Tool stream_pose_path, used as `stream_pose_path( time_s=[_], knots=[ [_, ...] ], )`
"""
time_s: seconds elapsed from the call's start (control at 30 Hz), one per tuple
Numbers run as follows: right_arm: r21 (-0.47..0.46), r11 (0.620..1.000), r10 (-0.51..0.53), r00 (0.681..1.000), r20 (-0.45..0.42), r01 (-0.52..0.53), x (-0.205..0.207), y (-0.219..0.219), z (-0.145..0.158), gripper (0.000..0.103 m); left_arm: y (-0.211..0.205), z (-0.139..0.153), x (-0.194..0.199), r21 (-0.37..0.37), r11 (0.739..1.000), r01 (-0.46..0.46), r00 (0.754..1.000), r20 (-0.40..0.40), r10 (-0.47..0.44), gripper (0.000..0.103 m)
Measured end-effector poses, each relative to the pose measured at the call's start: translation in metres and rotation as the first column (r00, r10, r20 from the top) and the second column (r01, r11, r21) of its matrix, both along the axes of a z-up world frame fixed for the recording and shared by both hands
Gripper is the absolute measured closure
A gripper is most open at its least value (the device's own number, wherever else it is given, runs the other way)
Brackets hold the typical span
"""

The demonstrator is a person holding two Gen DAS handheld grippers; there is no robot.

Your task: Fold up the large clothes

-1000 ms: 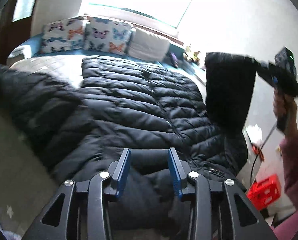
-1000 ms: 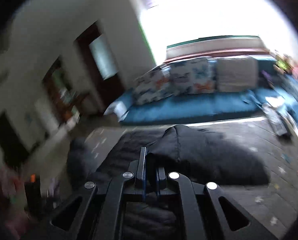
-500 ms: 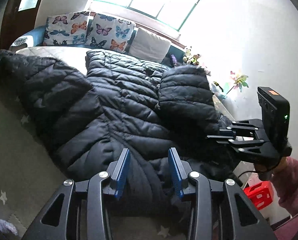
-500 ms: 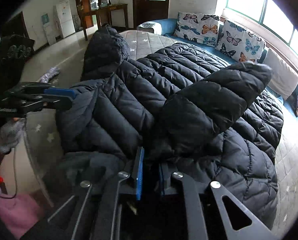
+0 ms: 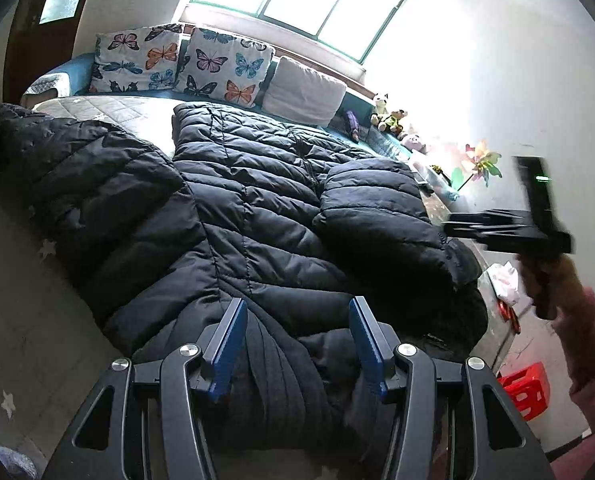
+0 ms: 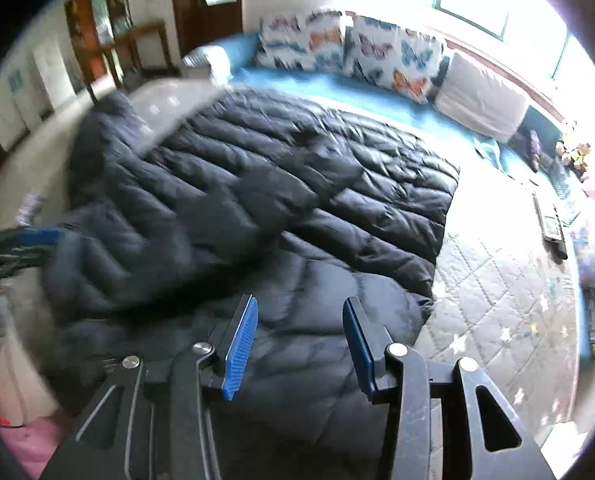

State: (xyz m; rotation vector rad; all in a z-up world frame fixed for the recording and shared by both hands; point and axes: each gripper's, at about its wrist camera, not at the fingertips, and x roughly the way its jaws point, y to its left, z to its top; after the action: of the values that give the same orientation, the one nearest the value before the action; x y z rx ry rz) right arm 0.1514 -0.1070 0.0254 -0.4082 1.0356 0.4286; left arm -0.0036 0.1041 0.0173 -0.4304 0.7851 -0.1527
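Note:
A large black puffer jacket (image 5: 249, 216) lies spread on the bed, and it fills the middle of the right wrist view (image 6: 289, 208). One sleeve (image 5: 373, 208) is folded over onto the jacket's body; the other sleeve (image 5: 77, 168) lies out to the left. My left gripper (image 5: 295, 308) is open and empty, low over the collar end. My right gripper (image 6: 297, 310) is open and empty above the jacket's near edge. It also shows in the left wrist view (image 5: 497, 224), off the jacket's right side.
Butterfly pillows (image 5: 177, 60) and a white cushion (image 5: 303, 90) line the blue bench under the window. Soft toys (image 5: 389, 116) sit at the far corner. The quilted bed cover (image 6: 497, 280) is bare right of the jacket. A red crate (image 5: 525, 388) stands on the floor.
My right gripper laid the sleeve across the jacket's body, opened and let it go, then drew back to the right. My left gripper's fingers have spread wider.

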Motion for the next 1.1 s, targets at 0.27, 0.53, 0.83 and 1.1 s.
stream_pose_path(
  time_s=[0.27,0.53,0.83,1.1],
  knots=[
    [0.125,0.963,0.234,0.971,0.042,-0.238,-0.026,0.087,0.030,0.054,0.004,0.010,-0.019,0.007,1.000,-0.006,1.000,0.018,0.006,0.045],
    [0.094,0.990,0.098,0.995,0.034,-0.101,-0.029,0.021,0.027,0.054,0.012,0.007,-0.019,-0.021,0.999,-0.035,0.999,0.018,0.035,0.040],
    [0.174,0.977,-0.100,0.987,-0.122,0.121,-0.039,-0.064,-0.046,0.054,0.014,0.007,-0.006,-0.011,0.998,-0.067,0.998,-0.006,0.067,0.040],
    [0.248,0.966,-0.076,0.997,-0.018,0.078,-0.034,-0.064,-0.002,0.054,0.004,0.051,0.019,0.056,0.998,-0.036,0.993,0.116,0.029,0.040]
  ],
)
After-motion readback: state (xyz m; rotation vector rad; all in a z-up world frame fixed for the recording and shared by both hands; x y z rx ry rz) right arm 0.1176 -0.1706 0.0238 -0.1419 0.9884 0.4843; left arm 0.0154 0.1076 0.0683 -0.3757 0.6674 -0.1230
